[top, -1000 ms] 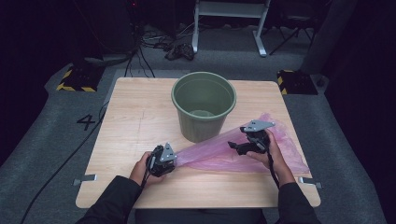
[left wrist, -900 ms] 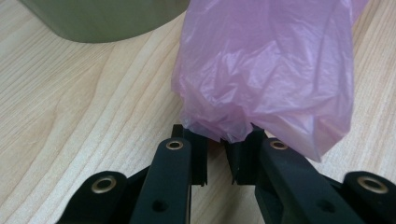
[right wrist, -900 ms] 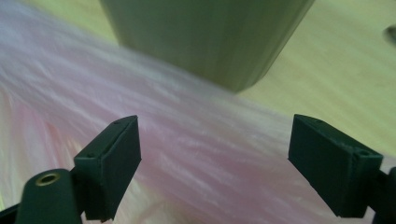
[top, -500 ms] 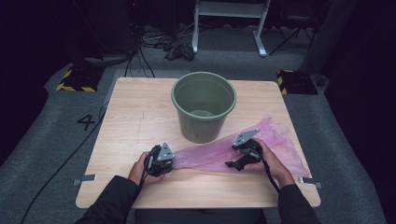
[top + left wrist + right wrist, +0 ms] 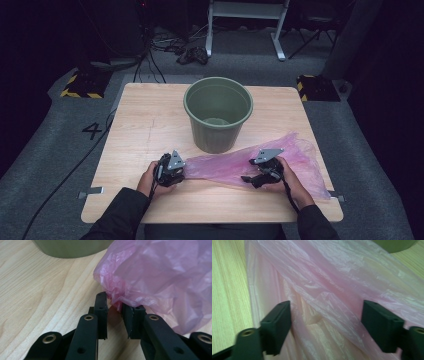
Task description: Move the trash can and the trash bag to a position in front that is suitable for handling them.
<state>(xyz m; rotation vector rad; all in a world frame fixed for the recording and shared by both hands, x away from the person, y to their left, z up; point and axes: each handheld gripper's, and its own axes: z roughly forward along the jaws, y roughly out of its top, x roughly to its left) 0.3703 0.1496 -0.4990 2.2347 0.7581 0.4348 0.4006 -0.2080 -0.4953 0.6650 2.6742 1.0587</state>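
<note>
A pink plastic bag (image 5: pixel 225 166) lies flat across the table's front, just before a green bucket (image 5: pixel 216 136). My left gripper (image 5: pixel 183 172) is at the bag's left end. In the left gripper view (image 5: pixel 114 308) its narrow jaws pinch the bag's bunched corner (image 5: pixel 150 277), and they have just been opening slightly. My right gripper (image 5: pixel 250 178) sits low on the bag's right half. In the right gripper view (image 5: pixel 325 322) its jaws stand wide apart over the crinkled film (image 5: pixel 329 290). They have just been closing, with the bag between them but not pressed.
The wooden table (image 5: pixel 145 125) has bare room to the left of and behind the bucket. The bucket's base (image 5: pixel 70 247) stands close above my left gripper. The bag's wide right end (image 5: pixel 310 165) reaches near the table's right edge.
My right gripper has come down and a little left onto the bag, and its jaws have narrowed. The lifted part of the bag has sunk flat. The left hand has stayed put.
</note>
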